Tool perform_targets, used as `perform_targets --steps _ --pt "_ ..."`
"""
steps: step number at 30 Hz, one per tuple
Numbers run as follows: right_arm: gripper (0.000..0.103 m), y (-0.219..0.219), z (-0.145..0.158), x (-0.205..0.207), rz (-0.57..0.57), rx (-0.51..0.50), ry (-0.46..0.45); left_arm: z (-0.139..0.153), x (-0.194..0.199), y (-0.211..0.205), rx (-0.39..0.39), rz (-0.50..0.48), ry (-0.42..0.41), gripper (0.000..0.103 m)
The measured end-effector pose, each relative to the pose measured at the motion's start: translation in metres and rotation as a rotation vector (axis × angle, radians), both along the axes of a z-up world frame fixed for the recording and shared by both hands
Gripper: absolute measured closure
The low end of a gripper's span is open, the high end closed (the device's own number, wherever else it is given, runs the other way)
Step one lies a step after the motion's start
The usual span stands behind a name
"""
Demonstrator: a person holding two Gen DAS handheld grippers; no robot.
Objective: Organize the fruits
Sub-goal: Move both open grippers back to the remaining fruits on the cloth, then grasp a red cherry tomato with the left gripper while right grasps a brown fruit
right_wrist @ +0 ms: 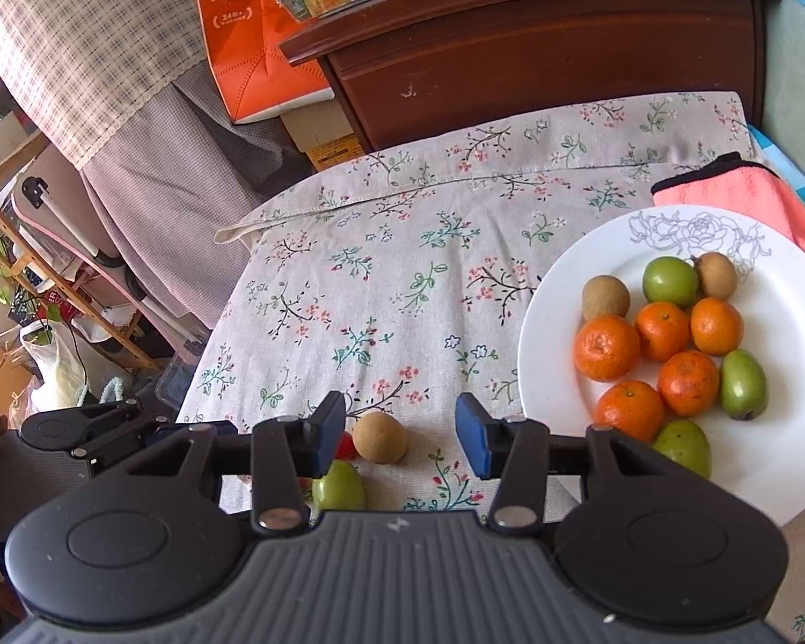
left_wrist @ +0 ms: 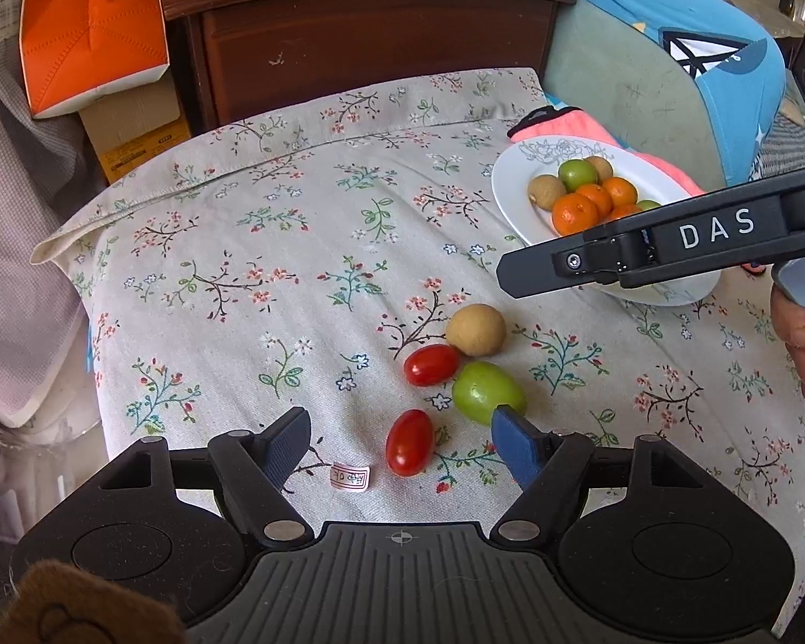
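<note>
Four loose fruits lie on the floral cloth (left_wrist: 295,247), short of the white plate (right_wrist: 579,268): two red cherry tomatoes, one (left_wrist: 409,442) between my left gripper (left_wrist: 400,443) pads, the other (left_wrist: 431,365) just beyond; one brown longan (left_wrist: 476,330); one green fruit (left_wrist: 485,392) by my left gripper's right pad.

Both jaws released, nothing gripped. My right gripper (right_wrist: 400,432) hovers over the longan, its jaws open a little wider than the fruit.

Step, as I judge: pick near tomato. Centre the pads on its narrow sides, drop low, close gently — soft skin. Keep clear of the green fruit.

Plate count: five small oranges (right_wrist: 606,348), four green fruits (right_wrist: 670,281), two longans (right_wrist: 605,298).
</note>
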State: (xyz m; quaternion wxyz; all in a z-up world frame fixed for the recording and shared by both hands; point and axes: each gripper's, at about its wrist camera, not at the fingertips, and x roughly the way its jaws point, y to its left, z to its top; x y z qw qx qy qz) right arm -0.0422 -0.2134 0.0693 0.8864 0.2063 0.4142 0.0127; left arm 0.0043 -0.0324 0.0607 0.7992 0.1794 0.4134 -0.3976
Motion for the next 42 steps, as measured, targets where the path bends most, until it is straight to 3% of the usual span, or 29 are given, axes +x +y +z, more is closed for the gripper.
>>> perform_targets --steps 20,23,27,36,42 --pt "0.057 0.02 -0.025 0.018 0.06 -0.04 0.077 -0.014 -0.003 -0.002 0.001 -0.029 -0.017 0.044" --pt "0.06 0.021 -0.026 0.019 0.057 -0.045 0.072 -0.014 -0.004 -0.002 -0.003 -0.032 -0.025 0.05" --pt "0.075 0.021 -0.027 0.019 0.057 -0.039 0.064 -0.013 -0.003 -0.003 -0.016 -0.029 -0.02 0.066" --pt "0.075 0.019 -0.024 0.018 0.045 -0.035 0.056 -0.01 0.002 0.0 -0.05 0.005 0.013 0.084" --pt "0.075 0.017 -0.018 0.016 0.033 -0.035 0.036 -0.006 0.003 0.0 -0.067 0.017 0.01 0.085"
